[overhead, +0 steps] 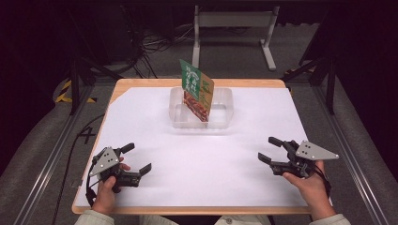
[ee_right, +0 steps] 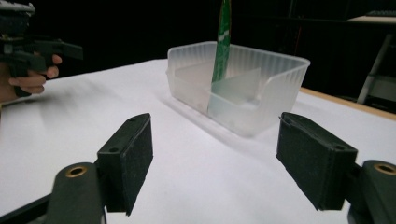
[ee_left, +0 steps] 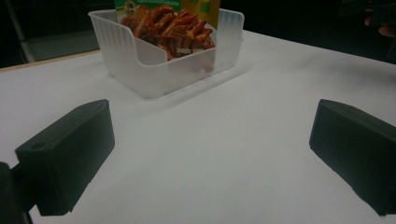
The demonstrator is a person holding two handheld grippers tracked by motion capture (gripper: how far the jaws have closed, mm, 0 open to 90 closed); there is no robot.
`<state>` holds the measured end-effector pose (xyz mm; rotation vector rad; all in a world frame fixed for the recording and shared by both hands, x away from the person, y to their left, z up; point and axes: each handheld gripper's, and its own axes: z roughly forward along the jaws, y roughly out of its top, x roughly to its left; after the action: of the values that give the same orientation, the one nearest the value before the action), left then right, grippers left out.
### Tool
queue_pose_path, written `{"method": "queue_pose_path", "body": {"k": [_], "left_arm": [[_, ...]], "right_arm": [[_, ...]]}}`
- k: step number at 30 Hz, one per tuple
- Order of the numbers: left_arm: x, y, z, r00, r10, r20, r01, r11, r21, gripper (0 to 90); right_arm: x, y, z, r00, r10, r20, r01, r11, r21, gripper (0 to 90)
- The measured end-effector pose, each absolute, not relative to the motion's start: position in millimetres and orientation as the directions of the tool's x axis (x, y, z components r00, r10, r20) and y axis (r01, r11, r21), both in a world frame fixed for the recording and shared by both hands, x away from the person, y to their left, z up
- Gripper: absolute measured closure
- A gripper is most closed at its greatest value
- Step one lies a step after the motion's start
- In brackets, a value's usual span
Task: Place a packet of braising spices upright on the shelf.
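A clear plastic bin (overhead: 224, 112) (ee_left: 140, 70) (ee_right: 275, 95) stands on the white sheet toward the table's far middle. A green and orange snack packet (overhead: 197, 89) (ee_left: 173, 25) (ee_right: 222, 42) stands upright inside it, leaning a little, edge-on in the right gripper view. My left gripper (overhead: 137, 158) (ee_left: 210, 154) rests near the front left, open with nothing between its jaws. My right gripper (overhead: 267, 149) (ee_right: 215, 168) sits at the front right, also open and empty. Both are well short of the bin.
A white sheet (overhead: 202, 154) covers the wooden table (overhead: 141, 83). A metal stand (overhead: 233, 21) and cables (overhead: 150, 47) lie on the floor beyond the far edge. In the right gripper view, the other hand with its gripper (ee_right: 28, 51) shows at far left.
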<state>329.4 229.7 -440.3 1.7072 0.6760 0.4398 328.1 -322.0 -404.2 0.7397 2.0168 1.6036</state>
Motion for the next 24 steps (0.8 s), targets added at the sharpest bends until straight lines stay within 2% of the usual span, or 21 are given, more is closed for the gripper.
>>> {"method": "queue_pose_path", "body": {"k": [10,24], "left_arm": [[330,229,-440,0.766,0.64,-0.063,0.202,-0.145,0.969,0.8],[331,227,-441,0.755,0.653,-0.066,0.216,-0.152,0.965,0.8]], "right_arm": [[330,-324,-435,-0.729,0.684,-0.012,0.169,0.198,0.965,27.5],[332,-324,-442,-0.722,0.692,-0.004,0.185,0.199,0.962,25.0]]}}
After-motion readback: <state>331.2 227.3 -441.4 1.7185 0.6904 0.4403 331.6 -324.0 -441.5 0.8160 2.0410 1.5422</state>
